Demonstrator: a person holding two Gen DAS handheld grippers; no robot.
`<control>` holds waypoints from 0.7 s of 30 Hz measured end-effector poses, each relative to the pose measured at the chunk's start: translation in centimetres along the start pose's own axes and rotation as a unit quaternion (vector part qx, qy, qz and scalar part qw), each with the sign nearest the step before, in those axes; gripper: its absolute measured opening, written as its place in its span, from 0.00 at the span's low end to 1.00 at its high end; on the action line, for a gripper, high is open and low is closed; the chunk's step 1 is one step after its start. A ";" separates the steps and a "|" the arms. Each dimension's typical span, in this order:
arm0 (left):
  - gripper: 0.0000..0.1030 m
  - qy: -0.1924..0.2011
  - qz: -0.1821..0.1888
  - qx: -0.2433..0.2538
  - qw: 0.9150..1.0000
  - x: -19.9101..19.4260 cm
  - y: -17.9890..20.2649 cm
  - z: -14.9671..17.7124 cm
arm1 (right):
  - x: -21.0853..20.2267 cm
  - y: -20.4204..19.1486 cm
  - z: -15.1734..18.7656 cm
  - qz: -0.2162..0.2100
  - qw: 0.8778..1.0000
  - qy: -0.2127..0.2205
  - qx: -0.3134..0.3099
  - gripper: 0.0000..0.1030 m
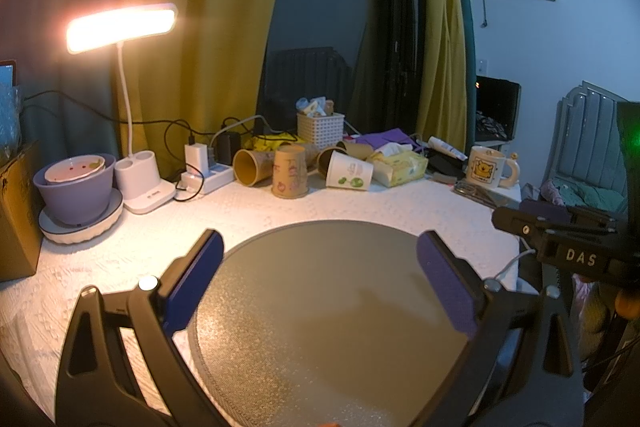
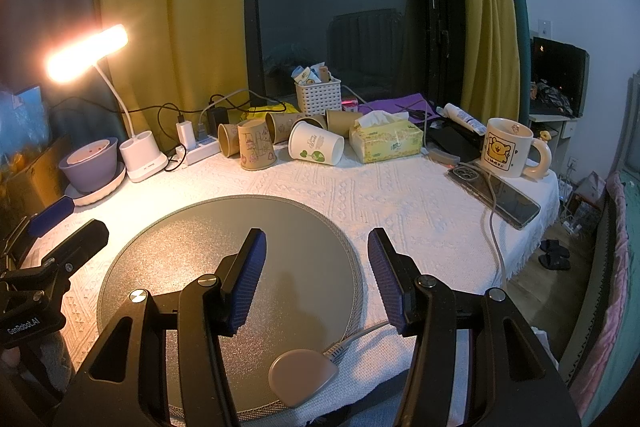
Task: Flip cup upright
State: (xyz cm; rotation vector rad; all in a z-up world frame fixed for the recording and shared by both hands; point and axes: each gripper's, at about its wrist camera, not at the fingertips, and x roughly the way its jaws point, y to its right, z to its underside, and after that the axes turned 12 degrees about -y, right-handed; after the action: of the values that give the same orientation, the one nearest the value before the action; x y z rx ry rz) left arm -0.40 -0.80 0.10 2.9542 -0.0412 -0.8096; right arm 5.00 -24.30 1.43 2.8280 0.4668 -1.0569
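A brown paper cup [image 1: 290, 171] [image 2: 256, 145] stands upside down at the back of the table. A white paper cup with green print [image 1: 349, 171] [image 2: 316, 143] lies on its side to its right. More brown cups [image 1: 251, 166] [image 2: 228, 139] lie on their sides around them. My left gripper [image 1: 320, 267] is open and empty over the round grey mat [image 1: 328, 327] [image 2: 200, 239], well short of the cups. My right gripper [image 2: 316, 263] is open and empty over the mat's right edge; its body shows in the left wrist view [image 1: 560, 239].
A lit desk lamp [image 1: 120, 27] [image 2: 86, 53], purple bowl [image 1: 74, 187], power strip [image 1: 208, 175], white basket [image 2: 318, 97], tissue box [image 2: 386, 141], bear mug [image 2: 512, 147], phone [image 2: 496, 195] with cable and a grey puck [image 2: 302, 377] sit on the white cloth. Table edge is at right.
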 end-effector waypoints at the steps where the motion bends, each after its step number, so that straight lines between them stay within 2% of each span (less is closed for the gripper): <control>1: 0.95 0.000 0.000 0.000 1.000 0.0 0.0 0.0 | 0.0 0.0 0.0 0.000 1.000 0.000 0.000 0.54; 21: 0.95 -0.003 -0.001 0.004 1.000 0.0 0.2 0.1 | 0.2 0.3 0.1 -0.003 1.000 -0.002 0.003 0.54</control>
State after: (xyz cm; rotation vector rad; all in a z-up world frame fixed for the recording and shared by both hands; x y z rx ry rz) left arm -0.40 -0.99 0.06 2.9597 -0.0417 -0.8203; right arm 5.21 -24.52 1.23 2.8305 0.4727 -1.0664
